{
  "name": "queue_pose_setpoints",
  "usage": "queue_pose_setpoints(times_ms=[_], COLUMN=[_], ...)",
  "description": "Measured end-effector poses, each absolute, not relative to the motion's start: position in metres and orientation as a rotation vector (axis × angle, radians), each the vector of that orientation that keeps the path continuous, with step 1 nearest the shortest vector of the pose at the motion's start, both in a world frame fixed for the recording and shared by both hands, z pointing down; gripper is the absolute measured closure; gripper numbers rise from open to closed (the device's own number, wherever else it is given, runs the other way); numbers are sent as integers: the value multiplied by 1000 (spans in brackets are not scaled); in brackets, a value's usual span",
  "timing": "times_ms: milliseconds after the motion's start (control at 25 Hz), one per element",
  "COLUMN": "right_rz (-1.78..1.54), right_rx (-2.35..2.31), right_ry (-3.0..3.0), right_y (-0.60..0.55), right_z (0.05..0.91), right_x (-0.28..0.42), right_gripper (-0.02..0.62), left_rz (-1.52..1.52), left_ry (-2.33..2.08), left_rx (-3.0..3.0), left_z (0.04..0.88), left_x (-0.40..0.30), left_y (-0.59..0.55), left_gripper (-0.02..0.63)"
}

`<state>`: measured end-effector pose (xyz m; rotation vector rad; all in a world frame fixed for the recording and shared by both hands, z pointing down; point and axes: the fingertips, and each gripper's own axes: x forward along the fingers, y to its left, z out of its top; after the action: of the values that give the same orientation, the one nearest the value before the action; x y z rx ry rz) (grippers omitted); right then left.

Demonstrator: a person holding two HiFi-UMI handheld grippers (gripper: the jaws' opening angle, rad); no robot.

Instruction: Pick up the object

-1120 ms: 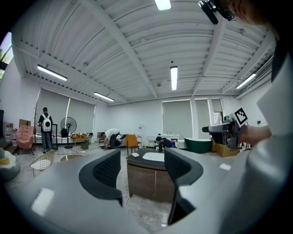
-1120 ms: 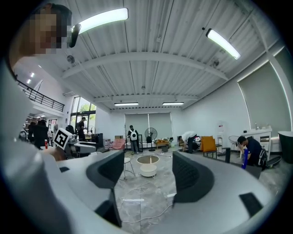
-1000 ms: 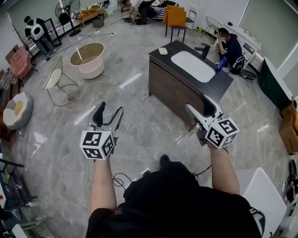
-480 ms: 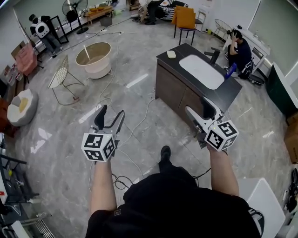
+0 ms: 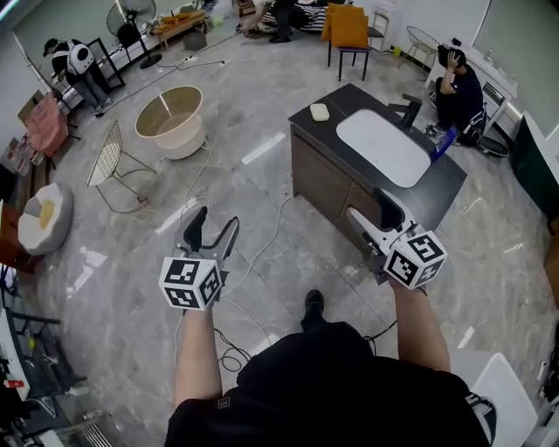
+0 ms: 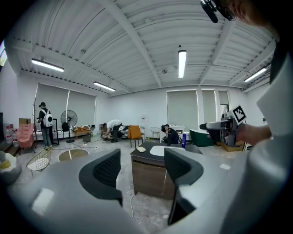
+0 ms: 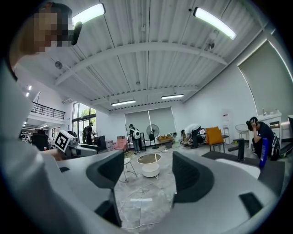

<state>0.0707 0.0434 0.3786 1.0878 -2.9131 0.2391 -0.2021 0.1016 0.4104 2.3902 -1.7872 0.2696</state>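
Observation:
A small pale object [image 5: 320, 111] lies on the far left corner of a dark cabinet top [image 5: 445, 188], beside a white inset basin [image 5: 383, 147]. In the left gripper view that object [image 6: 141, 149] shows between the jaws, well beyond them. My left gripper [image 5: 212, 229] hangs over the floor, left of the cabinet, open and holding nothing [image 6: 142, 167]. My right gripper [image 5: 376, 214] is held in front of the cabinet's near face, also open with nothing in it [image 7: 149, 171].
A round beige tub [image 5: 168, 109] and a wire chair [image 5: 109, 153] stand on the floor to the left. Cables [image 5: 262, 227] trail across the marble floor. A person [image 5: 458, 83] crouches behind the cabinet. An orange chair [image 5: 349, 26] stands further back.
The person has stepped forward and the cabinet has shifted slightly in the head view. Both grippers stay open, held at about the same spacing.

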Motion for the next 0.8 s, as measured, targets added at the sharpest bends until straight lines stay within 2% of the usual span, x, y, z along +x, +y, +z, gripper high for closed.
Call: queue_pose_setpoints(times_ms=[320,800], right_rz=[309,329], right_rx=[1067,1145], right_ry=[-2928,-2954], right_y=[-44,-101], right_z=[389,383], right_x=[90,148], right_gripper=[301,301], left_rz=[346,392], left_ry=[-1749,-1709], left_rx=[2378,2468], left_z=[416,394], left_x=[-175,-119], left_y=[14,-75], left_gripper=[321,321])
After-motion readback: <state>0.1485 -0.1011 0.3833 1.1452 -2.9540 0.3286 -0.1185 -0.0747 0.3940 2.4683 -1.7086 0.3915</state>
